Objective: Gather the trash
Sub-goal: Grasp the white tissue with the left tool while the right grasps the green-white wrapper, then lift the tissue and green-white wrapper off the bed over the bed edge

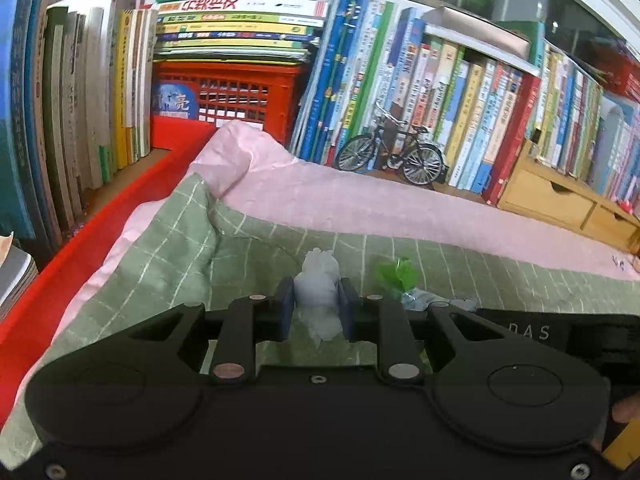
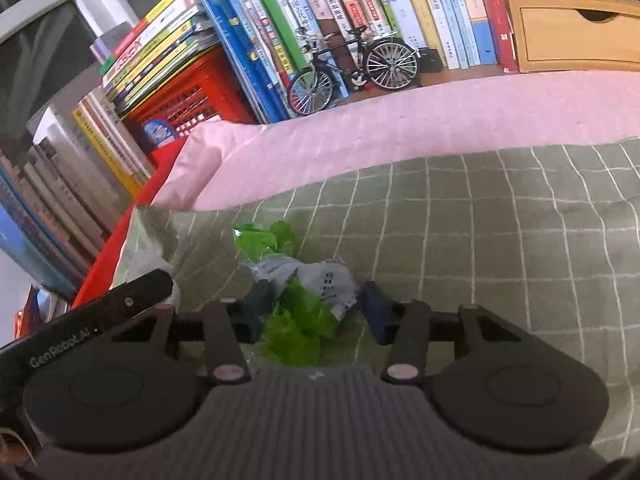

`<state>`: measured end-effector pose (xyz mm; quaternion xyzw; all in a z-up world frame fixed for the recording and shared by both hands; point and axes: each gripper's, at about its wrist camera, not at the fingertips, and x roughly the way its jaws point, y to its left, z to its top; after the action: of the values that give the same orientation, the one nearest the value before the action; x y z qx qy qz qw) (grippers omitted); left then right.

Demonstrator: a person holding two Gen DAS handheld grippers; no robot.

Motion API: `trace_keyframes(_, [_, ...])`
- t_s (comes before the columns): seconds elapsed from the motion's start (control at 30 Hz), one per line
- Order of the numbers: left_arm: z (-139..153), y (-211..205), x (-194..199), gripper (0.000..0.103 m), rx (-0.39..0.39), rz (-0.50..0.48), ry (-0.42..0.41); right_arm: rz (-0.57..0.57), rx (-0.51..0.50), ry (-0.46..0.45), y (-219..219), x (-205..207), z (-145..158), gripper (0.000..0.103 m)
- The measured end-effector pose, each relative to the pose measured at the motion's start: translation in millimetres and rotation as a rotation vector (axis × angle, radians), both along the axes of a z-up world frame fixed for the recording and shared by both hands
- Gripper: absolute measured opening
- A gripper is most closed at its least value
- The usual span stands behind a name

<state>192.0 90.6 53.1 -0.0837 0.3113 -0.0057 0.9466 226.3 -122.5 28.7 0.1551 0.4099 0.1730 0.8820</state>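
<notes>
A crumpled white wad of tissue (image 1: 320,276) sits between the blue pads of my left gripper (image 1: 316,300), which is shut on it just above the green checked blanket (image 1: 168,264). To its right lies a green wrapper (image 1: 394,274). In the right wrist view that green wrapper (image 2: 260,238) and a grey-white printed wrapper (image 2: 316,276) lie heaped on the blanket between the fingers of my right gripper (image 2: 314,300). Its pads flank the heap, with a thin gap showing at the right pad. The left gripper's black body (image 2: 100,312) shows at the left edge.
A pink sheet (image 2: 400,120) borders the blanket at the back. Behind it stand rows of books, a model bicycle (image 2: 352,68), a red crate (image 1: 228,92) under stacked books, and a wooden drawer box (image 1: 560,200). A red rail (image 1: 40,300) runs along the left.
</notes>
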Motion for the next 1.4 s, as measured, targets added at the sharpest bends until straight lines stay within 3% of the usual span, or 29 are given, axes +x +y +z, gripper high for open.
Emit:
trace_keyframes(0.73, [41, -78, -101, 0.022, 0.093, -0.192, -0.080, 0.017, -0.083, -0.144, -81, -129, 46, 0.052])
trace_keyframes(1.07, [46, -105, -155, 0.022, 0.059, -0.250, -0.099, 0.022, -0.086, -0.187, -113, -191, 52, 0.053])
trace_keyframes(1.4, [33, -123, -209, 0.022, 0.006, -0.280, -0.116, 0.023, -0.107, -0.217, -138, -242, 45, 0.053])
